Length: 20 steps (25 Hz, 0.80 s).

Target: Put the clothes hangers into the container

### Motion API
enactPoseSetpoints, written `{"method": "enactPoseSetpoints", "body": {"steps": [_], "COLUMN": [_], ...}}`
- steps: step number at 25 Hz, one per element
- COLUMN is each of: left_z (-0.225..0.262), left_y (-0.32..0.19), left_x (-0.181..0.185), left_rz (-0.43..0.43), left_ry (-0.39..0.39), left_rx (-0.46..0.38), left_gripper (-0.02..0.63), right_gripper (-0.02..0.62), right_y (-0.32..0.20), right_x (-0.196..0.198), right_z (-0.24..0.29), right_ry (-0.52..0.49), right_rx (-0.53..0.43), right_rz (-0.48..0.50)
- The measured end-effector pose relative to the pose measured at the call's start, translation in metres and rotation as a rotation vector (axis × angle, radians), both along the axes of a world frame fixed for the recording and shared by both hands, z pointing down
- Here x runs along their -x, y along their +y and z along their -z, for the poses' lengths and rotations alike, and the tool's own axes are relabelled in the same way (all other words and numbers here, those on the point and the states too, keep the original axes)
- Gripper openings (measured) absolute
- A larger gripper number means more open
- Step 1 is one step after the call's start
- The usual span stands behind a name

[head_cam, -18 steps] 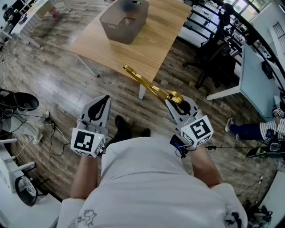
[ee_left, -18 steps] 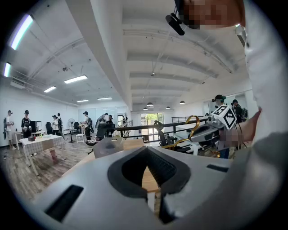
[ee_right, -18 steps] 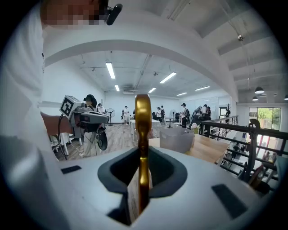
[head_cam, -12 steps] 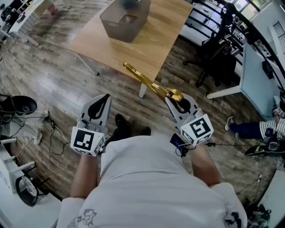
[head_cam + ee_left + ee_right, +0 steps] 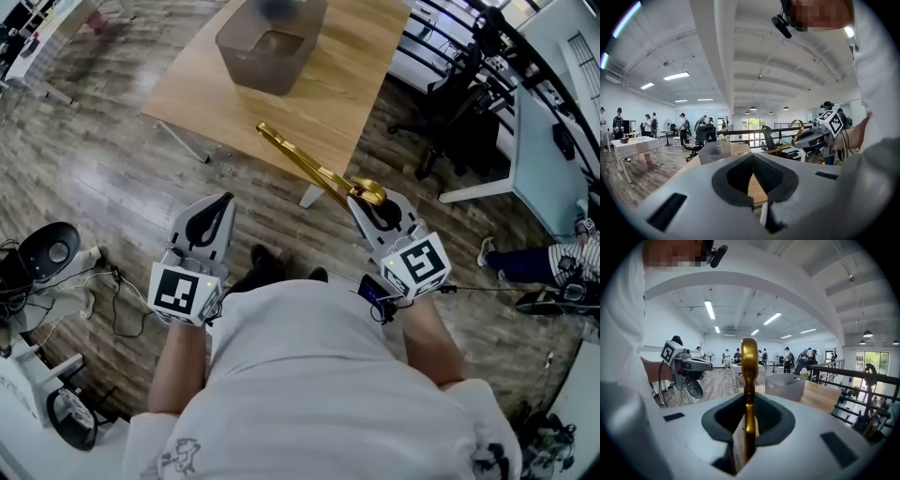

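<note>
Right gripper (image 5: 373,200), centre-right of frame, is clamped on the gold hanger (image 5: 305,167) near its hook. The hanger sticks out toward upper left, its far tip overlapping the near edge of the table (image 5: 356,66). The open container (image 5: 251,67) sits on the table at top centre, well apart from the hanger. Left gripper (image 5: 219,206), lower left, has jaws together with nothing between them. Step looks like carrying the hanger to the container. To do it well: grip firmly, bring the long end over the rim, tip it down inside, then release so it doesn't catch the wall.
</note>
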<state>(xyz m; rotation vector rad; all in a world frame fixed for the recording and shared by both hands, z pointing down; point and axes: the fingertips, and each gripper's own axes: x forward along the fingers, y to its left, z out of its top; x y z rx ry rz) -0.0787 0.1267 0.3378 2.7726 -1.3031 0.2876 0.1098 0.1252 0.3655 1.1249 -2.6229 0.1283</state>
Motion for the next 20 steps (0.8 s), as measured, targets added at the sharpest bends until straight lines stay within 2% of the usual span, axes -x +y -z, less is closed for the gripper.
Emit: {"method": "enactPoseSetpoints", "body": {"steps": [10,20], "left_z": [0.000,-0.001], "left_y": [-0.046,-0.070], "left_x": [0.065,0.073], "left_rz": [-0.067,-0.084], "left_ry": [0.008,0.014], "left_rx": [0.000,0.013], "left_gripper": [0.006,0.006], "right_gripper": [0.067,0.067], "right_y": [-0.046,-0.071], "right_x": [0.066,0.071], "right_z": [0.005,0.009], "right_ry": [0.009,0.018], "right_rx": [-0.013,-0.005], "right_rz": [-0.050,-0.066]}}
